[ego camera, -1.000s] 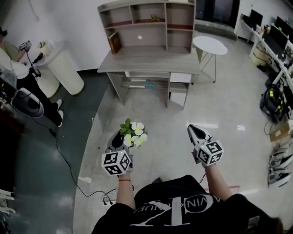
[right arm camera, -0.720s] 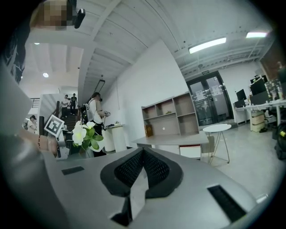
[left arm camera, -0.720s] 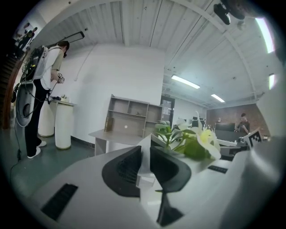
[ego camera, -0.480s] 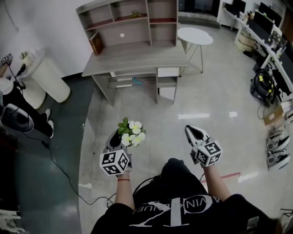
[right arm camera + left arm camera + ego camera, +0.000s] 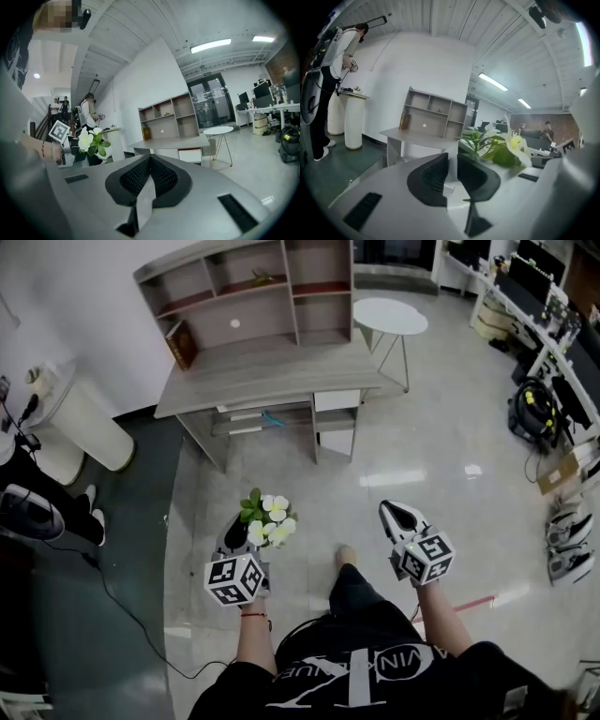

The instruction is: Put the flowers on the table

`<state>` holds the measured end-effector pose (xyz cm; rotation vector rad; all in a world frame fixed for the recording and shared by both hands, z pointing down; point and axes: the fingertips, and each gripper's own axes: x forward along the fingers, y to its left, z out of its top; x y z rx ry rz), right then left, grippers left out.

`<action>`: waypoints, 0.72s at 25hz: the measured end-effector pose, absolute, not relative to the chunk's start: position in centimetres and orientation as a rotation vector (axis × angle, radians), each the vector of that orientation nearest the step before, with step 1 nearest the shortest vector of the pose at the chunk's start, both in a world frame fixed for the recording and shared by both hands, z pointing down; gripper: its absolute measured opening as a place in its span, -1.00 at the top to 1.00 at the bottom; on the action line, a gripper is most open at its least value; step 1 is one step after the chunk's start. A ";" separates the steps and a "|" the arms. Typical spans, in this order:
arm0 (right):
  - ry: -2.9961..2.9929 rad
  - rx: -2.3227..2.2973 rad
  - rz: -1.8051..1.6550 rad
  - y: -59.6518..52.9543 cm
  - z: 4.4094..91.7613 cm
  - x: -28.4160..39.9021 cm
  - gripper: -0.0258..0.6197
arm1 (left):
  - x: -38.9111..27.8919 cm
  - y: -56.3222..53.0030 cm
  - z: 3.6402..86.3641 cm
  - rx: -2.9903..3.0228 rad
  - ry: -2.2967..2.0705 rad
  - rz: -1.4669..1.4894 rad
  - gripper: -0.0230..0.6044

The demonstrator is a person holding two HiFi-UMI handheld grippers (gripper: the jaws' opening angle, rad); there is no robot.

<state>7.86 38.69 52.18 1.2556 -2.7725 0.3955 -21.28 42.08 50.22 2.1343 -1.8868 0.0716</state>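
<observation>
Flowers [image 5: 267,518], white rounded petals and glossy green leaves, pinched at pale base between ribbed black pads [image 5: 433,174] of left gripper [image 5: 234,532], jaws narrowly parted; held above shiny floor [image 5: 422,446], well apart from grey wood-grain table [image 5: 272,371]; right gripper [image 5: 398,515] pressed fully together, empty.

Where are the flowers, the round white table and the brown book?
flowers [image 5: 275,506], head view, on a white petal.
round white table [image 5: 390,315], head view, middle of its top.
brown book [image 5: 181,344], head view, on its cover, where it leans in the shelf.
</observation>
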 end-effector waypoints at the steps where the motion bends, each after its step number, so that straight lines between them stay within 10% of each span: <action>1: -2.773 1.264 0.398 37.8 52.0 7.8 0.89 | -21.3 41.2 50.2 2.135 -1.885 0.073 0.74; 18: -2.775 1.270 0.442 22.4 52.5 9.3 0.89 | -20.0 25.9 49.5 2.130 -1.870 0.095 0.74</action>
